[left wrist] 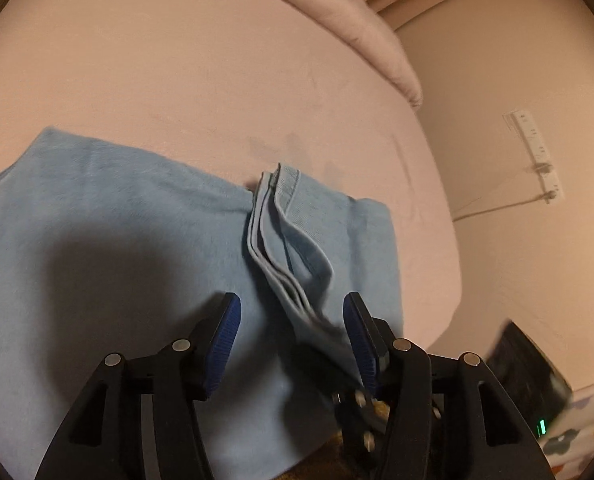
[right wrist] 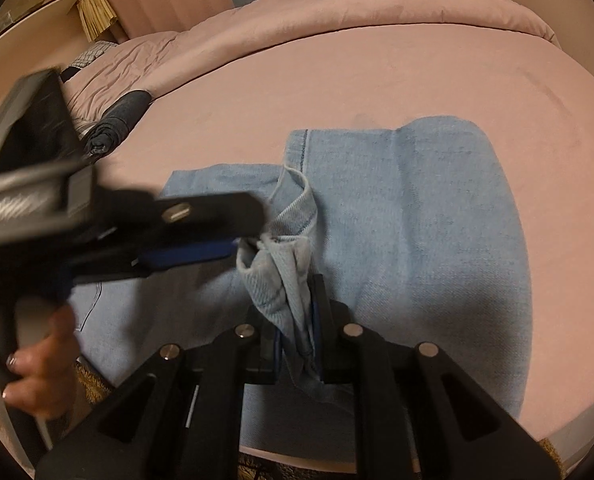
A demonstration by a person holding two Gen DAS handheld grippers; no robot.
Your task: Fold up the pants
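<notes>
Light blue denim pants (right wrist: pixel 417 220): folded into a broad flat panel near the close edge of a pink fitted bed sheet (right wrist: pixel 377 76), hems stacked along the fold line, one loose thread showing. Right gripper (right wrist: pixel 297 344): jaws nearly closed, pinching a bunched hem layer. Left gripper (left wrist: pixel 293 340): jaws parted, blue pads either side of the hem stack, not pressing it. Rolled dark garment (right wrist: pixel 117 120): far left, on the sheet. No containers or legible writing.
</notes>
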